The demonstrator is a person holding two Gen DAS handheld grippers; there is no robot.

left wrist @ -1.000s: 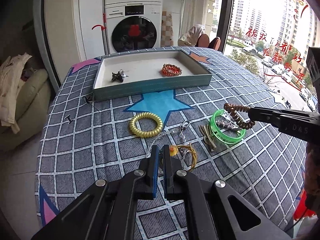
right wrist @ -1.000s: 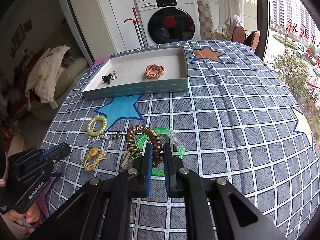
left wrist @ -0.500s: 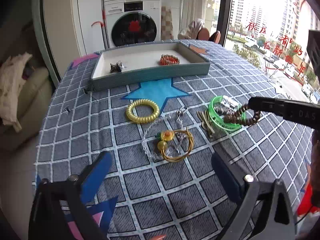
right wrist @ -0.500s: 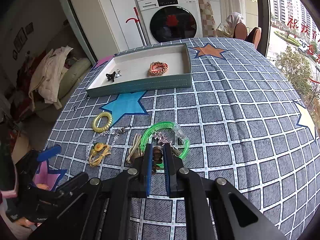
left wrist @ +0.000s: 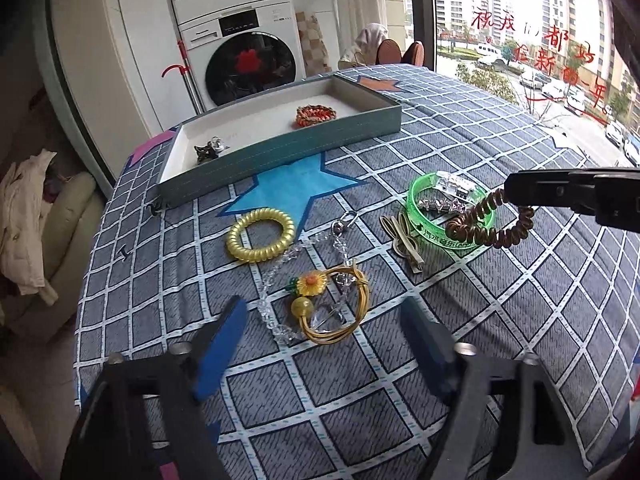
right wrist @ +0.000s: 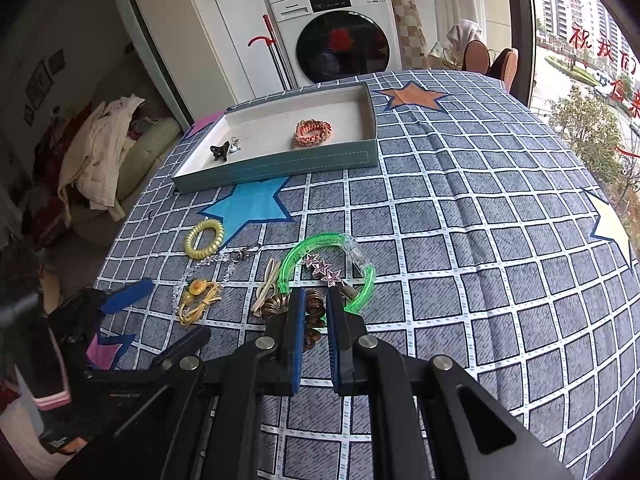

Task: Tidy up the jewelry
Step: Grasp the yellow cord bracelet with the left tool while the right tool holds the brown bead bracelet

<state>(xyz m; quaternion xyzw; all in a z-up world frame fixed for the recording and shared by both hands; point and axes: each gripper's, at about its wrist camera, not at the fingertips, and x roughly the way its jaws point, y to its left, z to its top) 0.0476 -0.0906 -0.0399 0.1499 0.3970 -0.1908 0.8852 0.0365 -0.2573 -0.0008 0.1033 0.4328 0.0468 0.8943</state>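
Observation:
My left gripper (left wrist: 324, 320) is open wide, low over the yellow flower hair tie (left wrist: 328, 304) with a crystal chain (left wrist: 280, 272). My right gripper (right wrist: 314, 300) is shut on a brown coil hair tie (left wrist: 488, 228), which hangs onto the green bracelet (left wrist: 448, 208) with a star clip (right wrist: 322, 268) inside. It also shows in the right wrist view (right wrist: 312, 312). A yellow coil tie (left wrist: 260, 234) and a beige clip (left wrist: 404, 240) lie nearby. The teal tray (left wrist: 280, 152) holds an orange braided bracelet (left wrist: 316, 114) and a black clip (left wrist: 210, 149).
The checked blue cloth with stars (right wrist: 460, 216) covers the table. A washing machine (right wrist: 340, 36) stands behind. A sofa with clothes (right wrist: 104, 160) is at the left. Windows are at the right.
My left gripper opened from shut and let go of the flower hair tie, now lying on the cloth. My right gripper lowered the brown coil tie toward the green bracelet.

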